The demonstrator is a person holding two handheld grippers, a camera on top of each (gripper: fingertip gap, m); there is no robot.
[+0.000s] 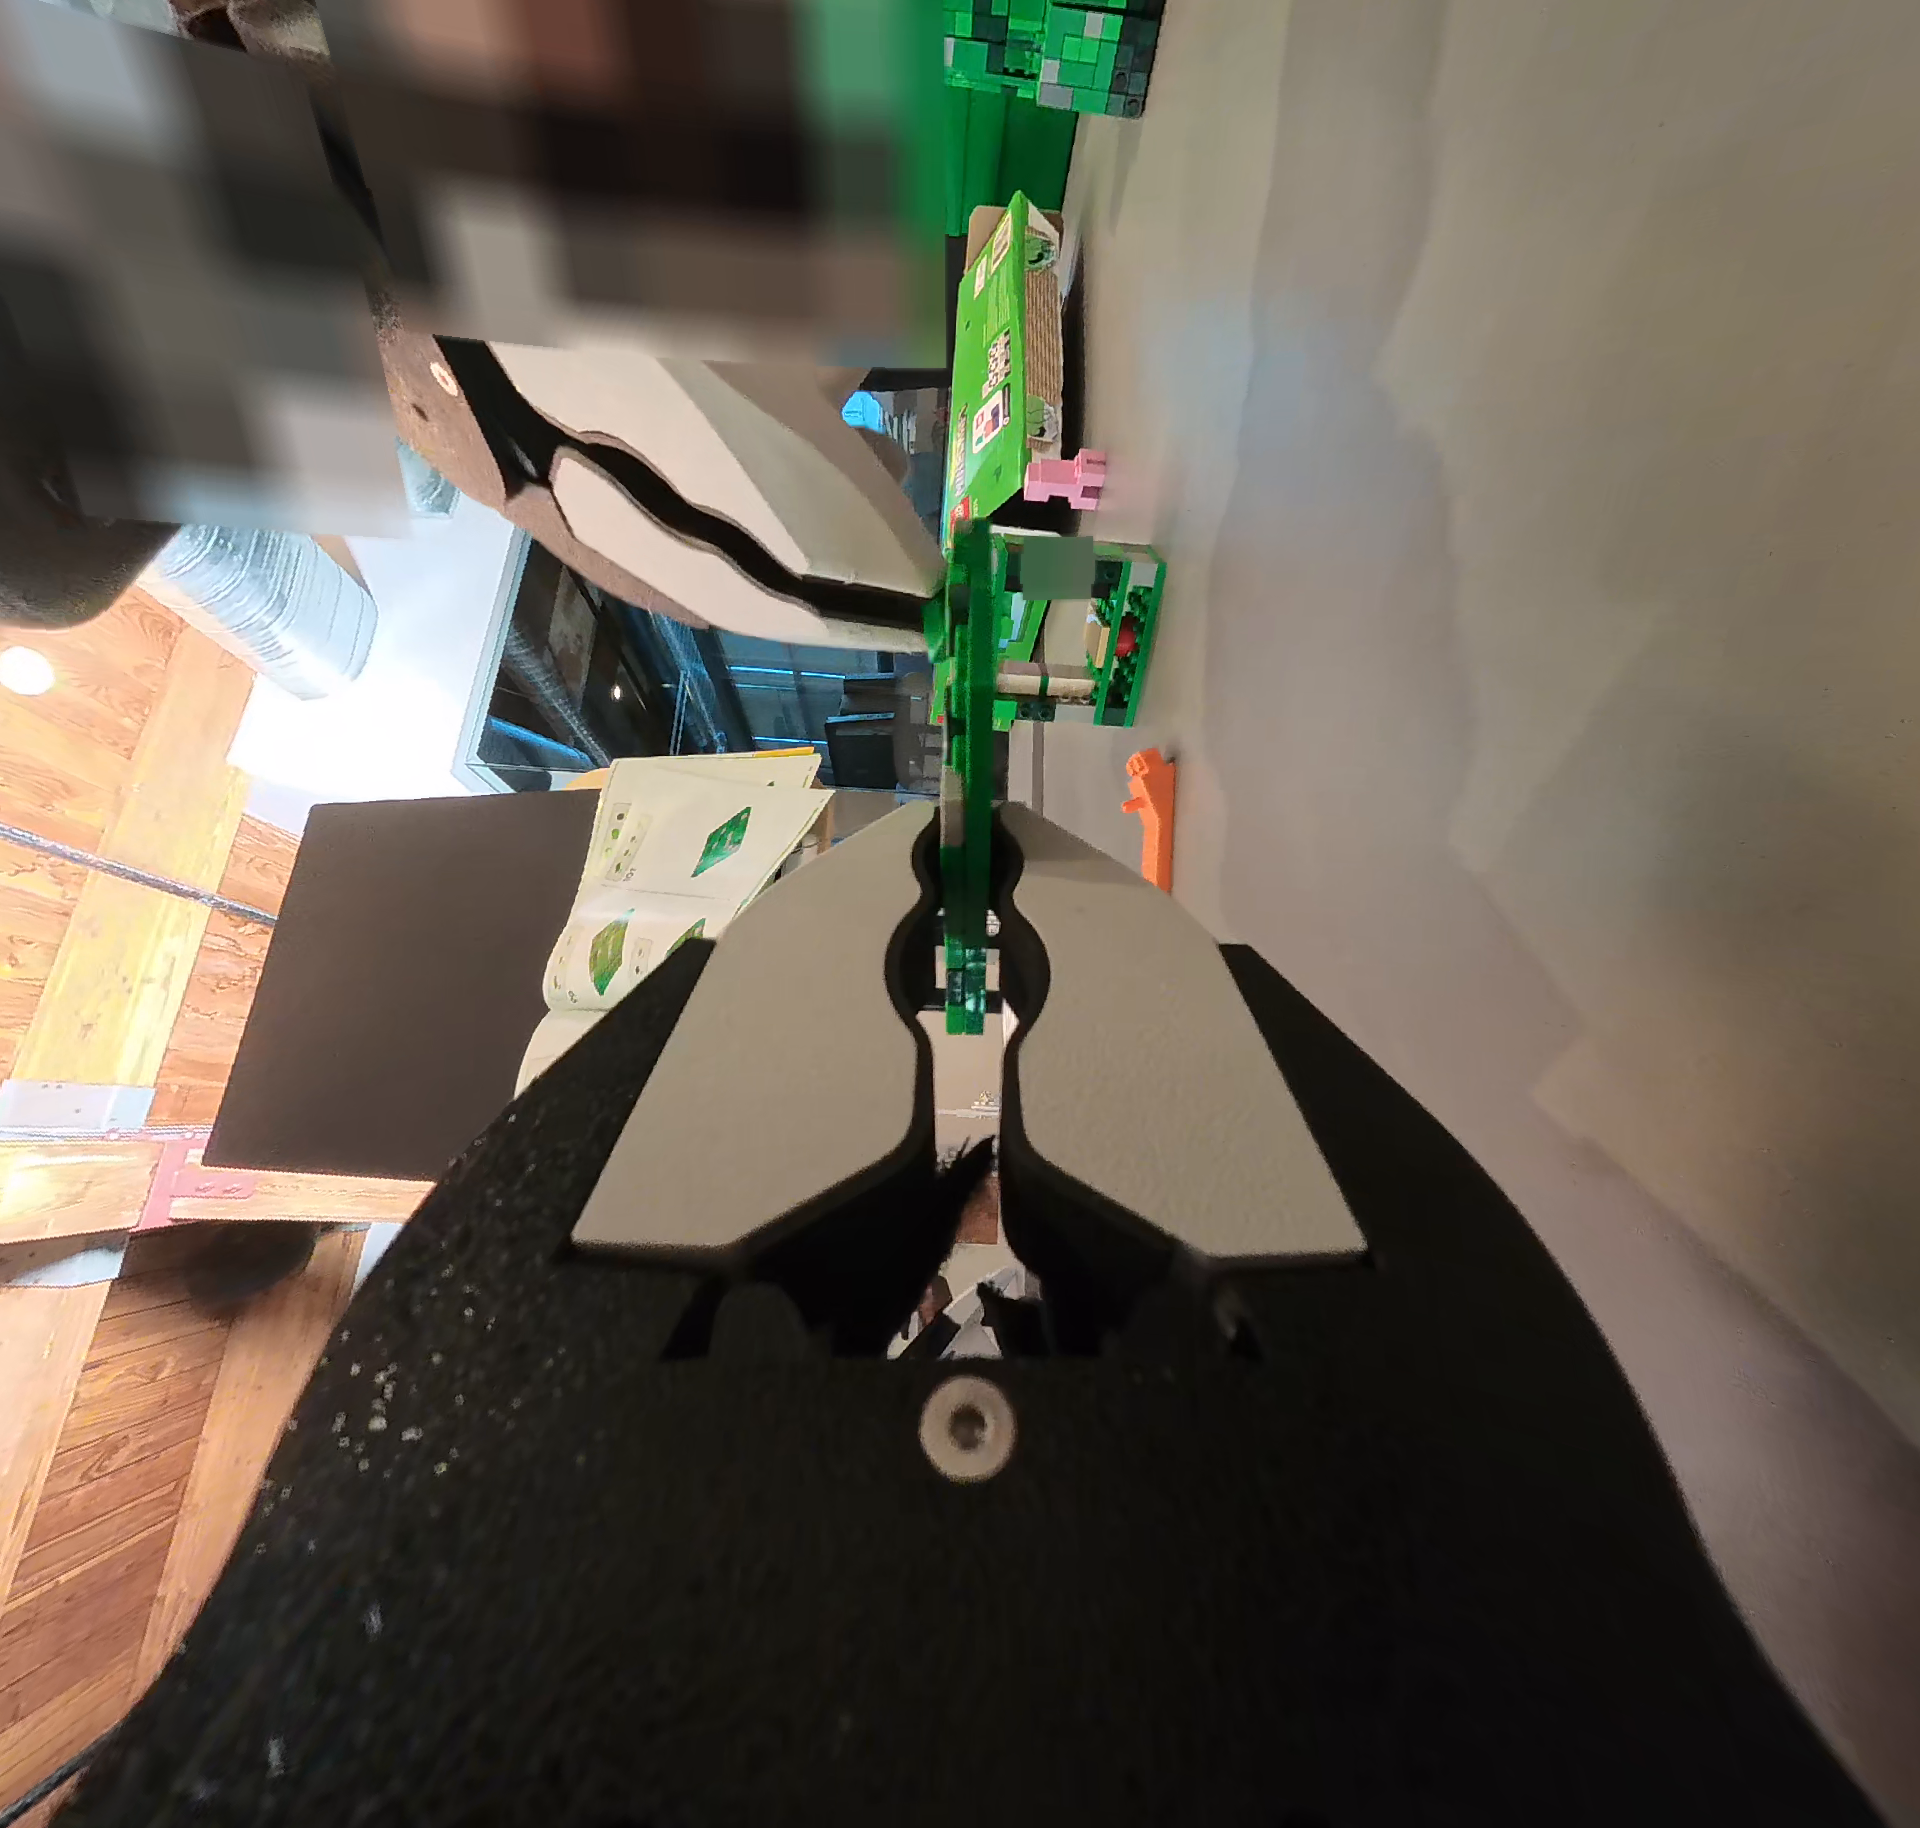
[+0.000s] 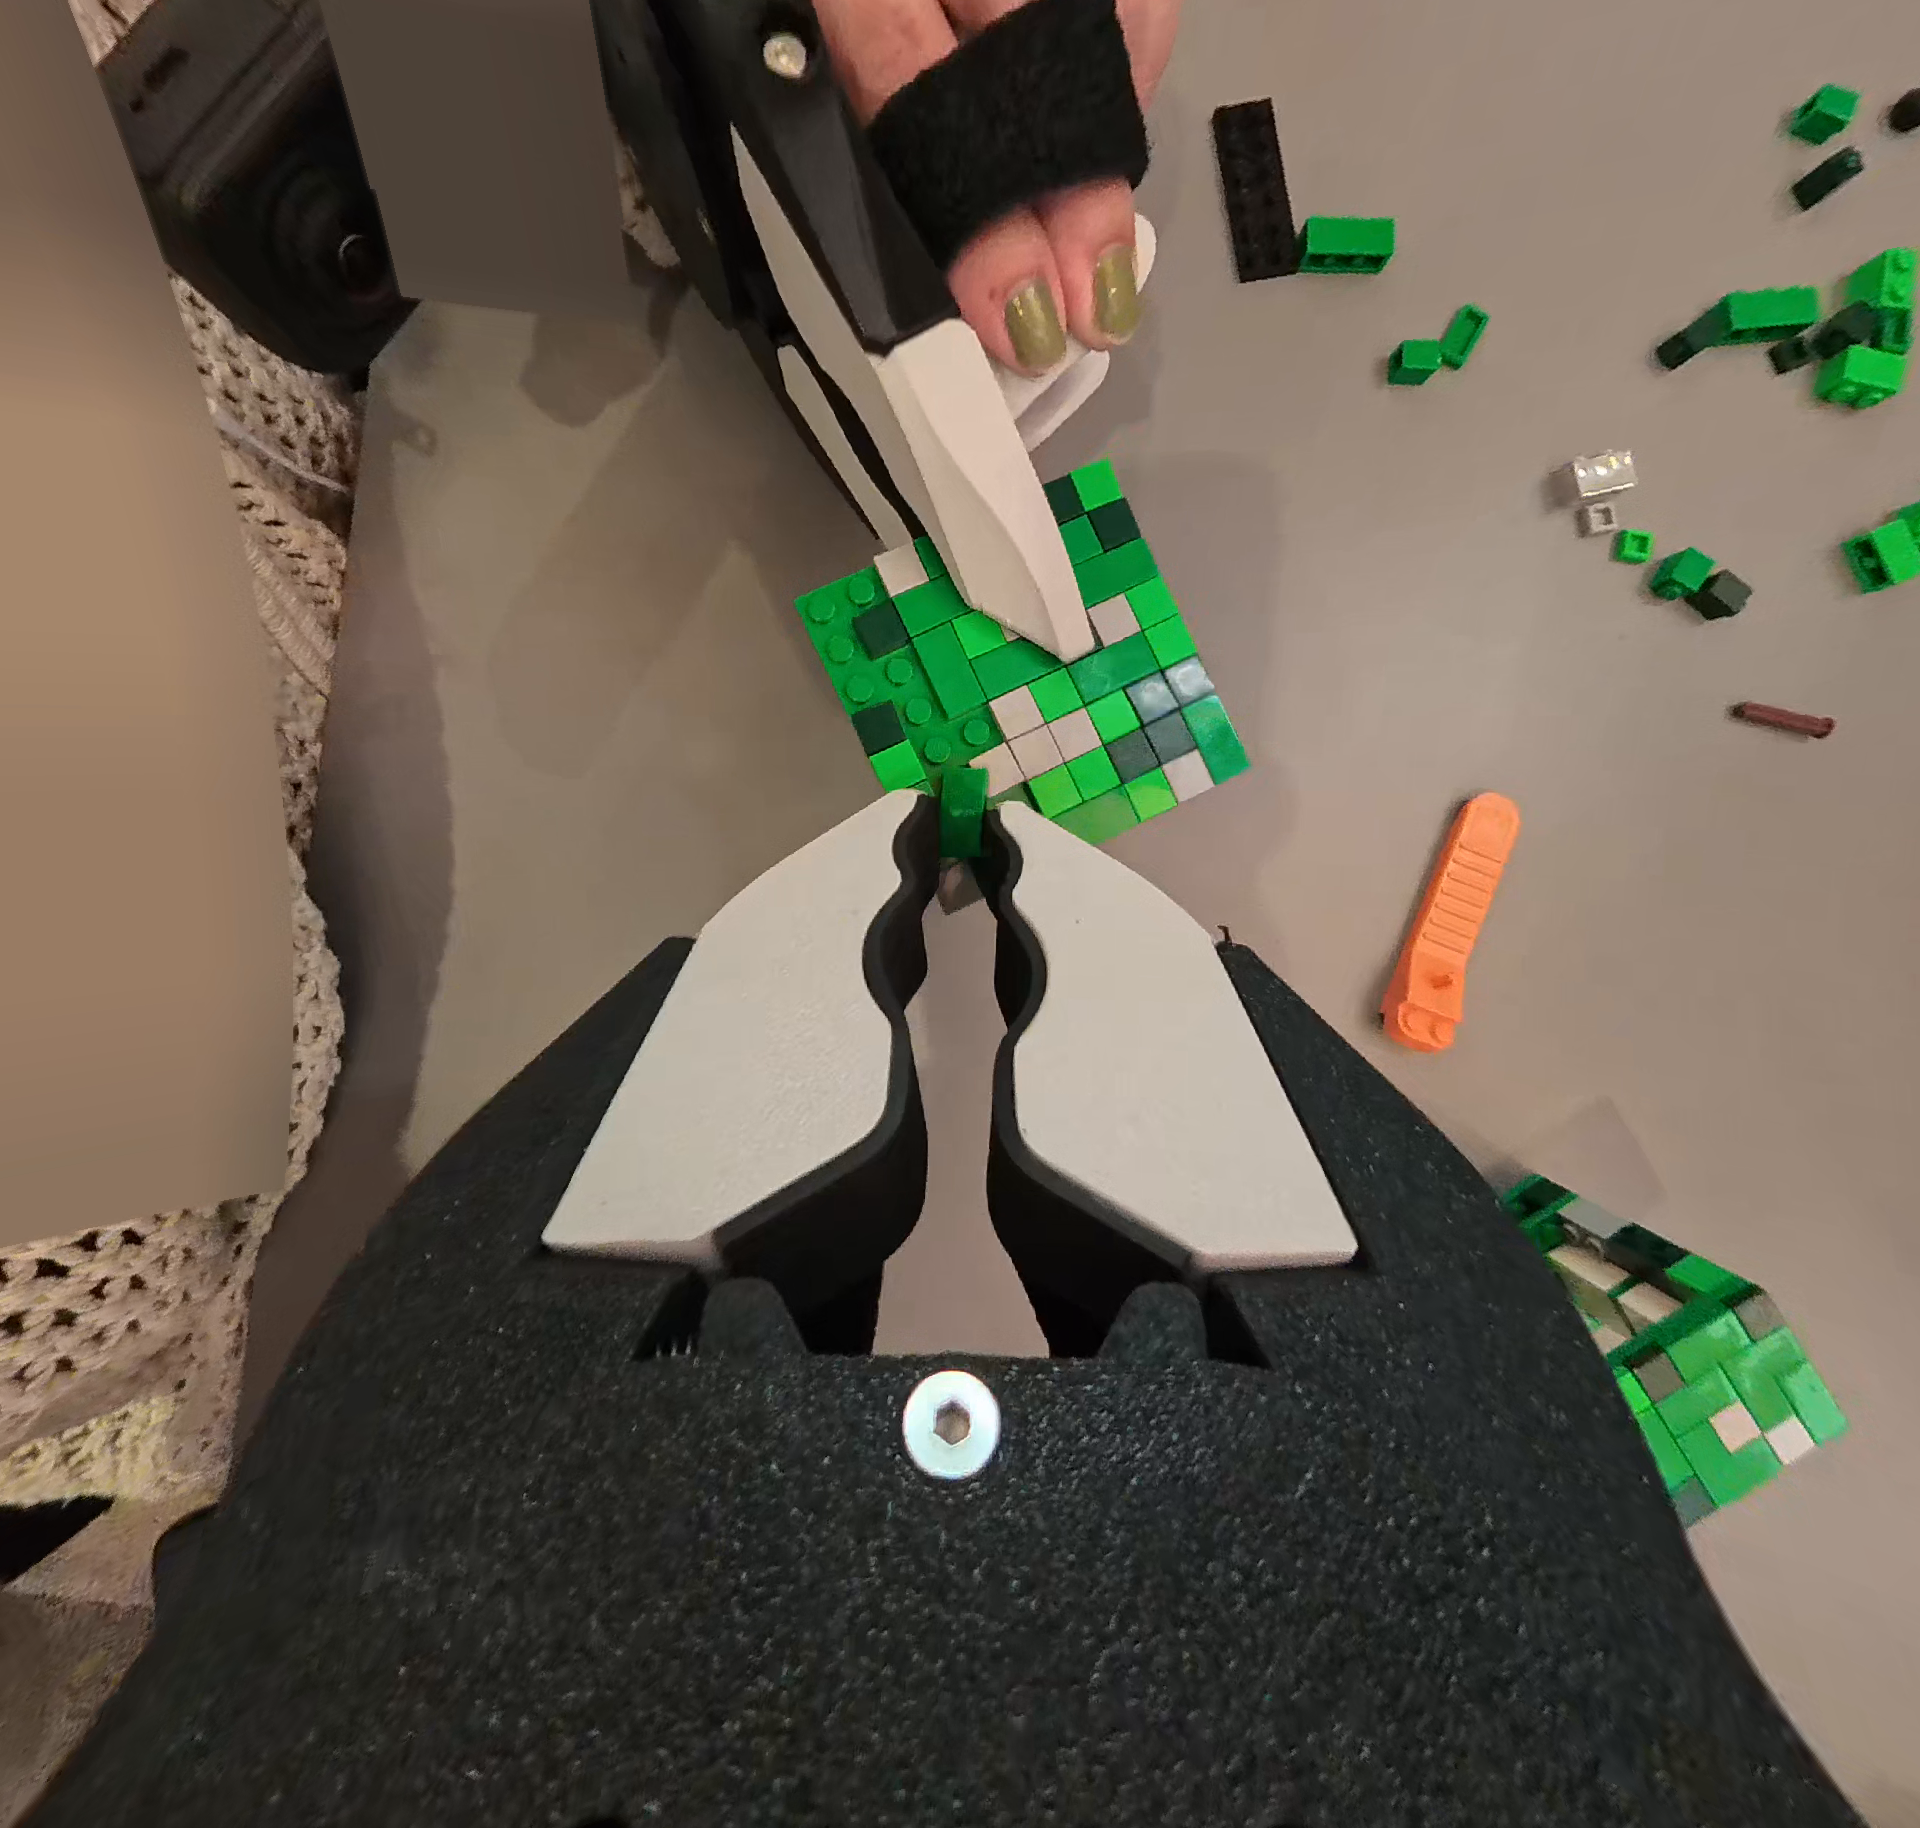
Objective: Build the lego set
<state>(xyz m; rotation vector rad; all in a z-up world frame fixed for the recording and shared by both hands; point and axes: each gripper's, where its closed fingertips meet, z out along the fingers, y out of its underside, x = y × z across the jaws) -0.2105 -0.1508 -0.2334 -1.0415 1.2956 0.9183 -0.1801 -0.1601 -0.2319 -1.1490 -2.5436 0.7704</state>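
A gray table (image 2: 1455, 635) has green bricks (image 2: 1849, 344) scattered on it, and an orange tool (image 2: 1449, 921) lies near them. The left gripper (image 1: 971, 828) is squeezed shut on the edge of a square green plate (image 2: 1018, 656) and holds it up off the table. The right gripper (image 2: 961, 822) pinches a small green brick (image 2: 961, 807) right at the plate's near edge. A green box (image 1: 992, 365), a pink pig (image 1: 1070, 479) and a booklet (image 1: 675, 864) sit farther back.
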